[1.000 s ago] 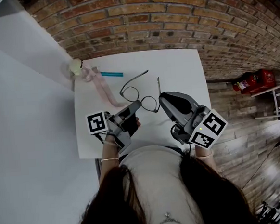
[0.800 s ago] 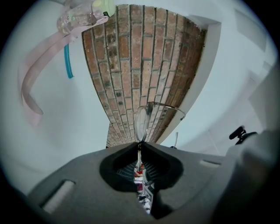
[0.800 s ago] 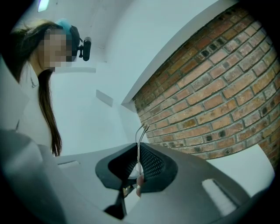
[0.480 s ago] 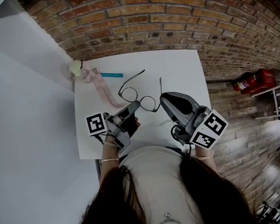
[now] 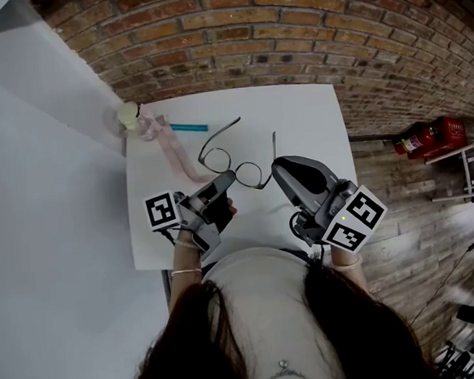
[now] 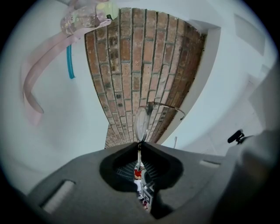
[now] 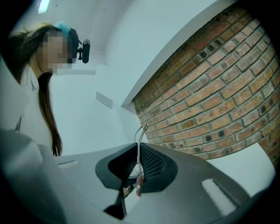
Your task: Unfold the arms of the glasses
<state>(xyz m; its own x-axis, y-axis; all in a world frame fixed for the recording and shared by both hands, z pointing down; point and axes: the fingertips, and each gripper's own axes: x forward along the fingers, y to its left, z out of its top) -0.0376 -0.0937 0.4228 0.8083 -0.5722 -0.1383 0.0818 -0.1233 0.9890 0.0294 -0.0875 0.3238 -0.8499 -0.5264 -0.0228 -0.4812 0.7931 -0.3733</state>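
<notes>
Pinching the glasses (image 5: 216,158), left gripper (image 5: 231,176) (at a lens) and right gripper (image 5: 277,164) clamp tight.

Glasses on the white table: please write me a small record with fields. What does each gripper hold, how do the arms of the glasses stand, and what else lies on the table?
glasses: held between both grippers, over the table
left gripper: shut on the glasses, at the frame beside a lens
right gripper: shut on the glasses, on a thin metal part, likely the right arm
arms: both point away from the lenses, toward the brick wall; they look unfolded
other things: pen, pink strap, bottle
</notes>
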